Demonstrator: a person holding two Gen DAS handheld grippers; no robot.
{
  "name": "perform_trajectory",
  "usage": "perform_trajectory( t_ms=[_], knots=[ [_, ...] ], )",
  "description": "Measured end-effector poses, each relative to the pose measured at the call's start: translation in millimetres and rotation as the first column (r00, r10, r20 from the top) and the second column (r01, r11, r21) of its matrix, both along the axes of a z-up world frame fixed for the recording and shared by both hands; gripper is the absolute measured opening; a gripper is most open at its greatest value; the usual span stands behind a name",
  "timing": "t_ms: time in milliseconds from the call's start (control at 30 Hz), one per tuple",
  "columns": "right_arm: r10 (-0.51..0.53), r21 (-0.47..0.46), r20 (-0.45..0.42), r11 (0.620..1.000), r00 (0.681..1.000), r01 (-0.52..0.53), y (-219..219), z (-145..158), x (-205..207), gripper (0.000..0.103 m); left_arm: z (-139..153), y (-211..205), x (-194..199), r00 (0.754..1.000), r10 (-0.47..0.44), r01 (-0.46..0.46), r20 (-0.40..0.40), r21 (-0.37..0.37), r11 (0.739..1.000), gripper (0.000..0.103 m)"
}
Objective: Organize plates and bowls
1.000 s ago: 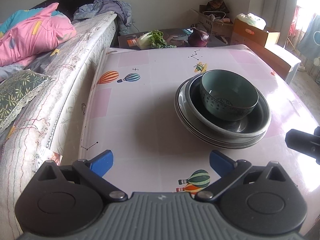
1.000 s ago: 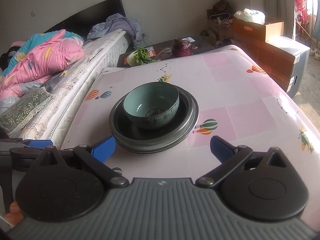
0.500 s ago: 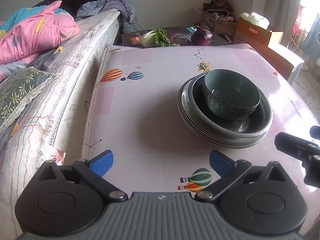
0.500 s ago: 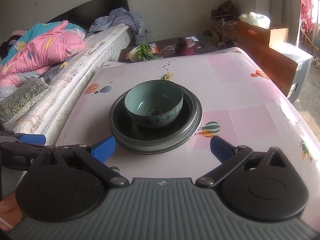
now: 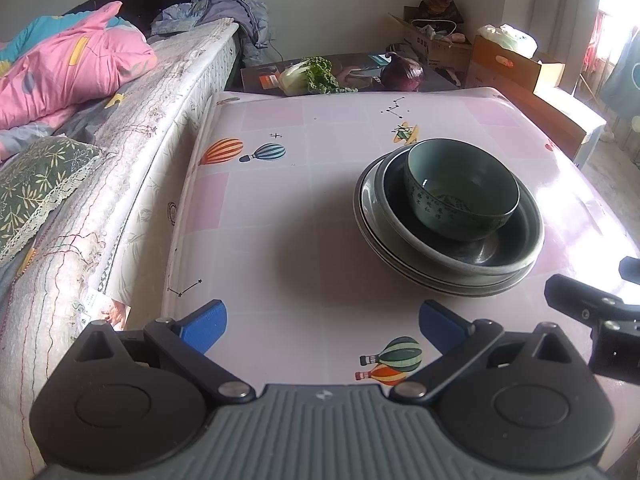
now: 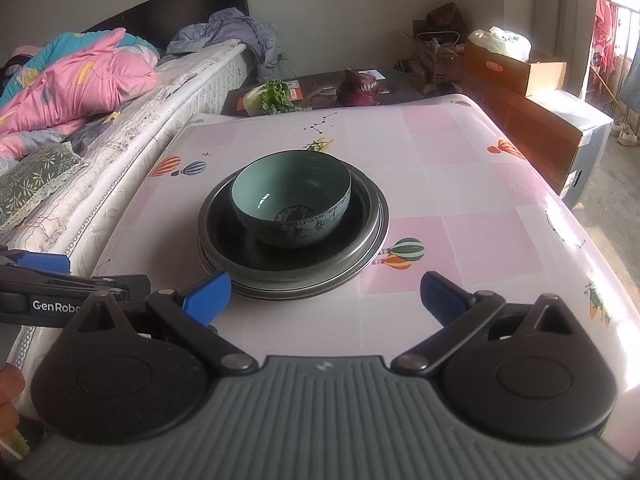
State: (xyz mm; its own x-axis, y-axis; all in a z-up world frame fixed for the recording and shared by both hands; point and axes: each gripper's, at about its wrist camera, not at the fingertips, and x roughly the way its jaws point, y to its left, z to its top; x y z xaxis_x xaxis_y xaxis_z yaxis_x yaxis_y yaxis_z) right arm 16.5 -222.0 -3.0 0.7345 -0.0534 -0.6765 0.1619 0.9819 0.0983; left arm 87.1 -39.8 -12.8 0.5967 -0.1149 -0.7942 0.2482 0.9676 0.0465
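This is a bedroom in a home. A bed with a white quilted mattress (image 5: 160, 92) stands just beside the table with a pink balloon-print cover (image 5: 280, 208). A crumpled pink and blue duvet (image 6: 80, 80) and a green leaf-print pillow (image 5: 36, 184) lie on the bed. Brown cardboard boxes (image 6: 516, 68) stand near the wall, and leafy green vegetables (image 5: 312, 76) lie behind the table.

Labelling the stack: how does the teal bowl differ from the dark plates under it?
The teal bowl is deep, narrow and patterned outside; the dark plates are shallow, wider and plain. The bowl sits on top, off-centre toward the far rim; the plates rest on the table. Both are empty and upright.
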Motion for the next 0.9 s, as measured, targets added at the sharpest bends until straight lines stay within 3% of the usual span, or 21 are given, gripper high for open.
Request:
perform_trajectory(
  t_ms=[900],
  knots=[
    [0.010, 0.006, -0.020, 1.000, 1.000, -0.010, 2.4, -5.4, 5.5, 0.102, -2.4, 2.5, 3.4, 1.000, 0.004, -0.004, -0.022, -0.012, 1.000, 0.103]
  ],
)
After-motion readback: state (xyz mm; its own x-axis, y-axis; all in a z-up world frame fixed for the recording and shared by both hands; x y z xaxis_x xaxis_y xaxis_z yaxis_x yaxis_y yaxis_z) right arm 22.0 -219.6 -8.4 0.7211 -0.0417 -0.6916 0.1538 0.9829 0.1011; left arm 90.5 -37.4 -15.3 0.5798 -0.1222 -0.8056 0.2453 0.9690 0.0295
